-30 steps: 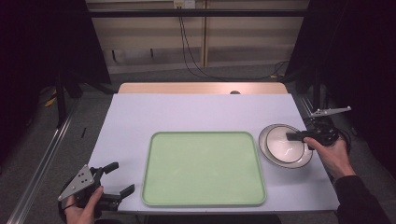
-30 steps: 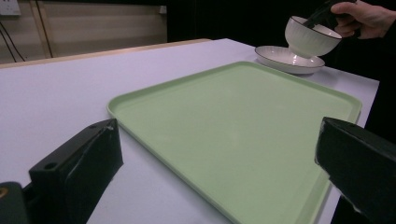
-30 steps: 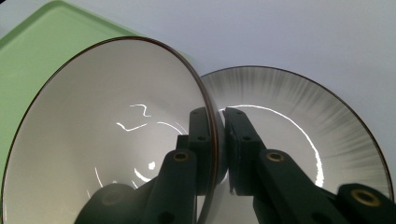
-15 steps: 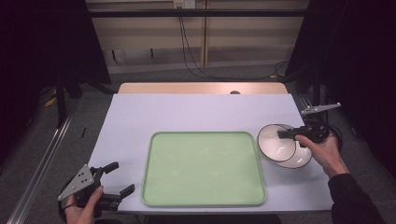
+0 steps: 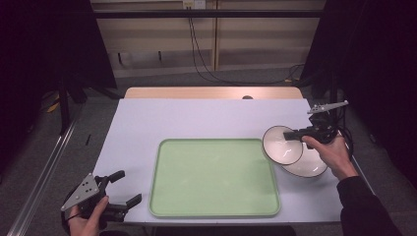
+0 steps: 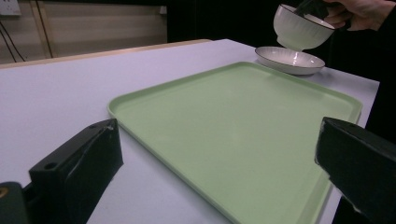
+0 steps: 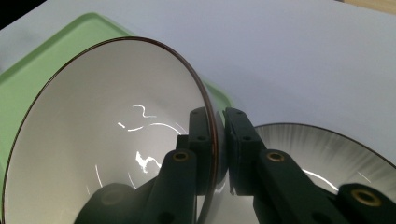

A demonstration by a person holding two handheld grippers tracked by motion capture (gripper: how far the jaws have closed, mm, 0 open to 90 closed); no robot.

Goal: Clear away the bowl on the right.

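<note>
A white bowl [image 5: 281, 144] with a dark rim hangs tilted in the air, my right gripper [image 5: 294, 134] shut on its rim. In the right gripper view the bowl [image 7: 102, 140] has one jaw inside and one outside its wall. Below it a white saucer plate [image 5: 309, 164] rests on the table, also seen as the plate [image 6: 289, 59] under the raised bowl [image 6: 301, 29]. A pale green tray [image 5: 214, 178] lies in the middle of the table. My left gripper [image 5: 122, 189] is open, held low at the table's front left corner, near the tray [image 6: 243, 130].
The white table [image 5: 196, 118] has a wooden strip along its far edge. Dark curtains stand on both sides, and cables hang down the wall behind. A person's right hand [image 5: 334, 155] holds the gripper beside the table's right edge.
The right gripper has lifted the bowl off the plate and carried it left, toward the tray's right edge, tilting it. The left gripper has stayed put.
</note>
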